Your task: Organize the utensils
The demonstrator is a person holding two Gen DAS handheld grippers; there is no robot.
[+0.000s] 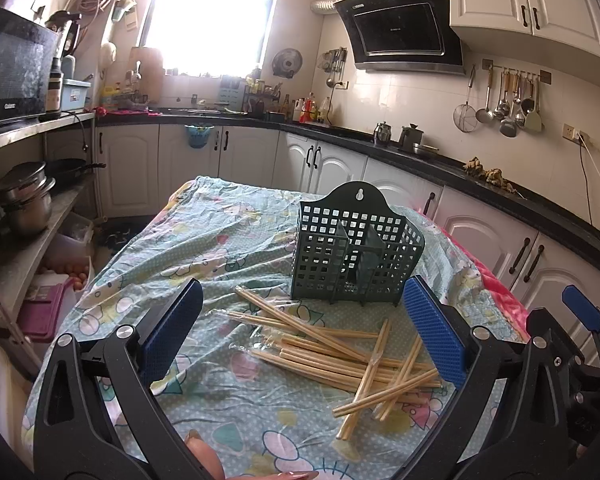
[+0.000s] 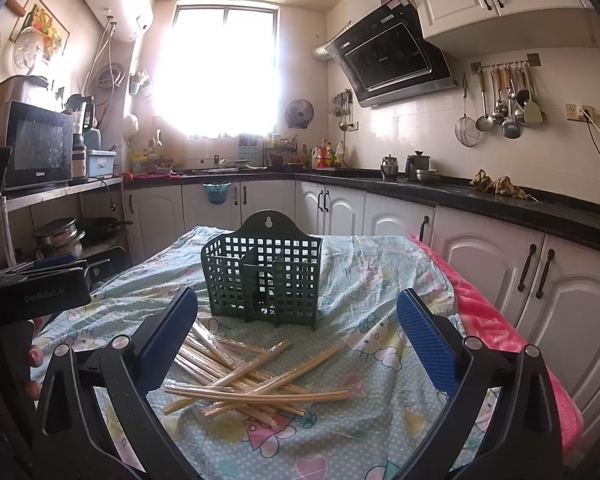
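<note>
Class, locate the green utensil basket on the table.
In both wrist views the green basket stands upright mid-table on the patterned cloth, just beyond the scattered chopsticks.

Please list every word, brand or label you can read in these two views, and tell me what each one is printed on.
"GenRobot.AI": on the side of the left gripper's black body, seen from the right wrist view.
"Galanz": on the lower front of the microwave; in the left wrist view it is blurred.
Range hood: a small logo on the glass and a red sticker on top, both too small to read.
Bottles on the counter: labels too small to read.
</note>
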